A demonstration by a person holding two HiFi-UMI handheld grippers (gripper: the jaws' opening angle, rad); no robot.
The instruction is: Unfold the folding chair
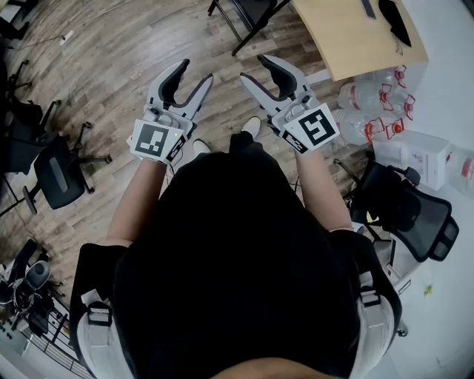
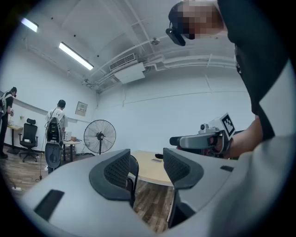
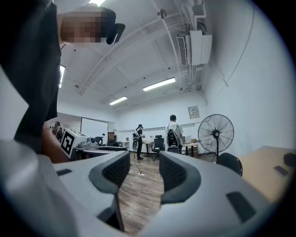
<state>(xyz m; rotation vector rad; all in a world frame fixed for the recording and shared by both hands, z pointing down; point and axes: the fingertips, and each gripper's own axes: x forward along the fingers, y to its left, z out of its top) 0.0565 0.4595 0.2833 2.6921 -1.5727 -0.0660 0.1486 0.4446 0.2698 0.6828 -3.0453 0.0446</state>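
Both tools are spread and pinch nothing. The left tool (image 1: 194, 72) and the right tool (image 1: 253, 68) point level, side by side, above the wooden floor (image 1: 111, 66). The dark frame that I take for the folding chair (image 1: 255, 9) stands far ahead of me, just beside the tabletop (image 1: 355, 37) and well apart from both tools. I cannot tell how far it is folded. I judge that the approach is the step in hand. Next I should go near, put one tool on the backrest and the other on the seat edge, and close them firmly before I pull.
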